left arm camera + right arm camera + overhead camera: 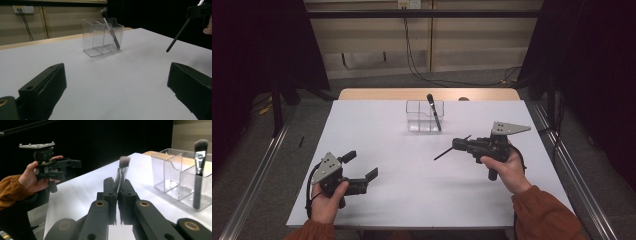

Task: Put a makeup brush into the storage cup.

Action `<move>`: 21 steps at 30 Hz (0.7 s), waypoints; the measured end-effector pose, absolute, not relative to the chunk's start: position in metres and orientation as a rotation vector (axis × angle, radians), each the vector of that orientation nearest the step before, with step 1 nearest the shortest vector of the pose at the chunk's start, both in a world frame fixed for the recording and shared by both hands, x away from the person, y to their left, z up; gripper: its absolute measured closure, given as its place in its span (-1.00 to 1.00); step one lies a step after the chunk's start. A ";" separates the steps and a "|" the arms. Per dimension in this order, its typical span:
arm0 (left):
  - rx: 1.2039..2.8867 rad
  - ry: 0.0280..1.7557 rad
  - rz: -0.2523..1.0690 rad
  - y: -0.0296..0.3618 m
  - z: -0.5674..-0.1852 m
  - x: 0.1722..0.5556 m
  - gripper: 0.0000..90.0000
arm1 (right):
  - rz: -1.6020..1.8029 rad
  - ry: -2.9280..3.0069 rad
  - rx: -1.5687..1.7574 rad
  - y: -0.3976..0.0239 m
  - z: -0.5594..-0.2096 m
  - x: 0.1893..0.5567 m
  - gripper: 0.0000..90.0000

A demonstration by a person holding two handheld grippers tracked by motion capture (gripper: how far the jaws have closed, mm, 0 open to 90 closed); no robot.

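A clear acrylic organizer (417,119) (97,37) (170,167) stands at the table's far middle, with a dark makeup brush (434,113) (113,35) (198,172) leaning in its right compartment. My right gripper (457,144) (117,187) is shut on a second makeup brush (443,153) (124,163) (178,33). It hangs above the table, right of centre; the bristles rise past the jaws and the thin handle slants down. My left gripper (360,165) (116,75) is held low at the near left, open, with only bare table between its jaws.
The white table (412,160) ends at a wooden strip (377,94) along its far edge. Black curtains hang on both sides, and cables run down the back wall (409,50). The left hand and gripper (58,166) sit off the right gripper's jaws.
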State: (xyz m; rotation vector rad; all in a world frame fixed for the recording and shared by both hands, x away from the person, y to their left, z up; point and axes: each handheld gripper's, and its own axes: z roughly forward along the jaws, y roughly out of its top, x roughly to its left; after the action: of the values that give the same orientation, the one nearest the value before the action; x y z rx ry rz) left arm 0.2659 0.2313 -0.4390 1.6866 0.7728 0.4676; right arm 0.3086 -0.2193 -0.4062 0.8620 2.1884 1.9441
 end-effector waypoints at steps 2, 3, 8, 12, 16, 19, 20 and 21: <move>1.683 0.771 0.474 0.233 -0.439 0.265 -0.95 | 1.927 2.185 0.872 -0.221 -0.404 0.312 0.90; 1.683 0.769 0.477 0.234 -0.439 0.265 -0.95 | 1.930 2.180 0.879 -0.222 -0.403 0.314 0.90; 1.684 0.787 0.479 0.236 -0.440 0.263 -0.95 | 1.918 2.165 0.904 -0.226 -0.401 0.322 0.91; 1.685 0.792 0.465 0.235 -0.441 0.262 -0.95 | 1.908 2.146 0.910 -0.229 -0.400 0.327 0.91; 1.691 0.784 0.475 0.235 -0.440 0.261 -0.95 | 1.898 2.141 0.915 -0.230 -0.398 0.332 0.91; 1.686 0.793 0.476 0.236 -0.440 0.261 -0.95 | 1.869 2.146 0.914 -0.230 -0.396 0.335 0.91; 1.690 0.792 0.482 0.236 -0.440 0.261 -0.95 | 1.846 2.152 0.920 -0.230 -0.394 0.336 0.91; 1.689 0.797 0.483 0.236 -0.440 0.261 -0.95 | 1.823 2.163 0.917 -0.230 -0.393 0.338 0.91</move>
State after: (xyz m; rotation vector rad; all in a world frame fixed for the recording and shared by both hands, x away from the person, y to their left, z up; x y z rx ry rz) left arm 0.2608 0.2358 -0.4403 1.6886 0.7971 0.4835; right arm 0.3379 -0.2302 -0.3930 0.9168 2.1628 1.8234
